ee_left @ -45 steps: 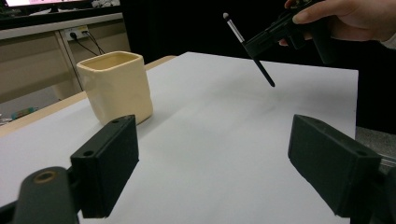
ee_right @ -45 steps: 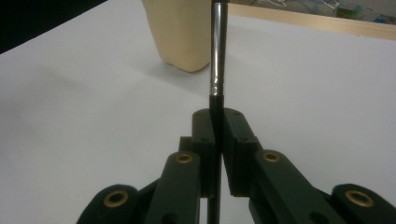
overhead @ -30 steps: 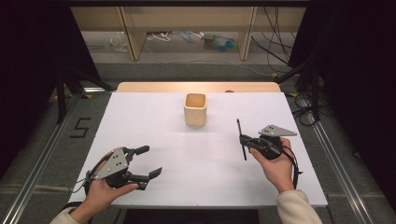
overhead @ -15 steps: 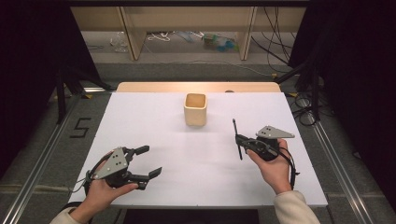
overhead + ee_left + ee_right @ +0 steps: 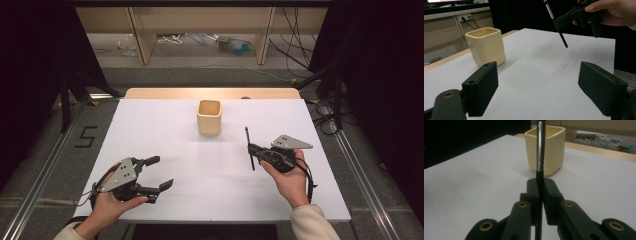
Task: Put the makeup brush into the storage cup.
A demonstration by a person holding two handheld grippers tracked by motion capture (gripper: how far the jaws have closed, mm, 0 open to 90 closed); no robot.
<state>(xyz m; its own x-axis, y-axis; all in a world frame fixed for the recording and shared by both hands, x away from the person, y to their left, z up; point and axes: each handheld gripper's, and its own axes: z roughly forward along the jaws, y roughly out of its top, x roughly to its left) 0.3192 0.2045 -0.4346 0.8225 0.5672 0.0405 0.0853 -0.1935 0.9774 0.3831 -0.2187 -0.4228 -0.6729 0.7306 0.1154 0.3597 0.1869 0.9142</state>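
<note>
Right claw (image 5: 251, 150) edged toward cup (image 5: 209, 116), clamped on brush (image 5: 248, 147); left claw (image 5: 161, 173) agape (bare mid-table (image 5: 200, 165)).

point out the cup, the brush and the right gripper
cup (image 5: 209, 119), high view, on its front wall
brush (image 5: 540, 150), right gripper view, on its metal ferrule
right gripper (image 5: 540, 192), right gripper view, between its fingertips, shut on the brush
</note>
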